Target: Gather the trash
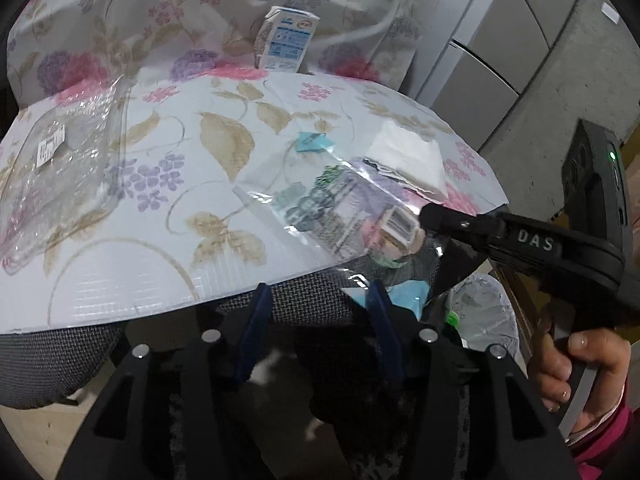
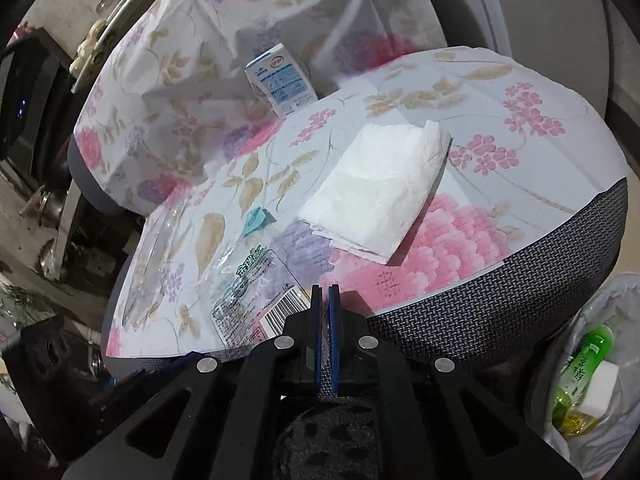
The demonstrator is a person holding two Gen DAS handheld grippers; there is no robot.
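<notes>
Pinching only the near corner of the clear printed wrapper (image 2: 256,300), the right gripper (image 2: 326,292) has its blue pads pressed together on the film at the seat's front edge, so the likeliest failure is the slick plastic sliding out on the way to the lined trash bin (image 2: 592,380) down to that gripper's right. The wrapper lies mostly flat on the floral cloth (image 2: 500,92), ahead and to the left of the pads; a quick pull could drag the cloth with it, or catch the folded white tissue (image 2: 380,196) lying just ahead and the small teal scrap (image 2: 256,220) beyond the wrapper. The left gripper (image 1: 320,304) hangs below the seat's edge with its jaws apart and nothing between them. A clear plastic tray (image 1: 60,168) well to its left and the milk carton (image 1: 286,40) far ahead at the backrest are left to collect. How much film the right pads actually hold is hard to judge, since the film is transparent and the pinch is seen edge-on. The bin's contents are half cut off, and the wrapper's far edge fades into the pattern.
</notes>
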